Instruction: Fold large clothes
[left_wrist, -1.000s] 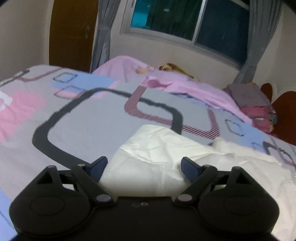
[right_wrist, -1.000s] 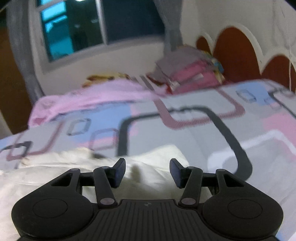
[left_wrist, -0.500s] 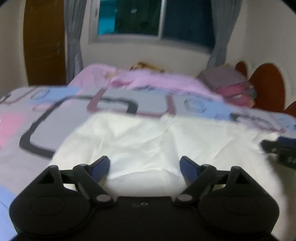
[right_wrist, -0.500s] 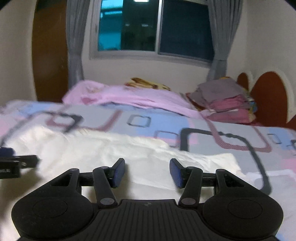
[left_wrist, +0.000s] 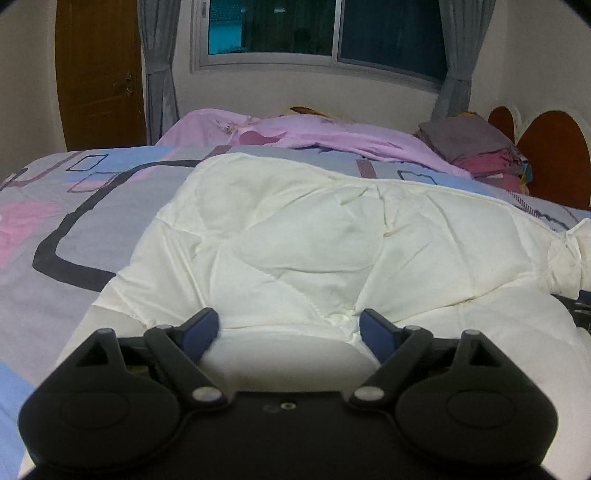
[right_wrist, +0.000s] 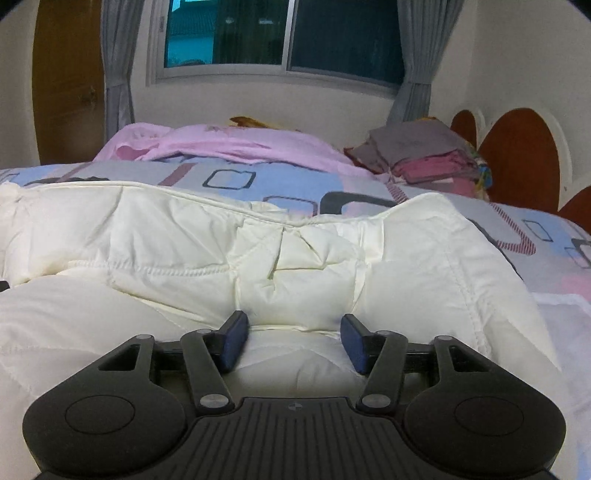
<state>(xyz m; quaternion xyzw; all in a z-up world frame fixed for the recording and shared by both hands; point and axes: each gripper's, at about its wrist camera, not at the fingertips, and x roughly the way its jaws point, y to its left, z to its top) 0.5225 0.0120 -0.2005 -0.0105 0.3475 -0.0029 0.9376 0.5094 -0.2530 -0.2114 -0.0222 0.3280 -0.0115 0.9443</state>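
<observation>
Left wrist view: one white quilt (left_wrist: 295, 236) spread on one patterned bed (left_wrist: 55, 221); left gripper (left_wrist: 288, 328) clamped on a bunched quilt fold. Right wrist view: right gripper (right_wrist: 293, 338) opening, quilt fold pressed between its pads; one stack of folded clothes (right_wrist: 424, 155) seen beyond

The bed (left_wrist: 55, 221) has a sheet with squares. Behind it is a window (left_wrist: 325, 33) with grey curtains (left_wrist: 159, 74). A pink blanket (left_wrist: 314, 133) lies under the window, a stack of folded clothes (right_wrist: 424, 155) to its right, a brown door (left_wrist: 98, 74) left.
</observation>
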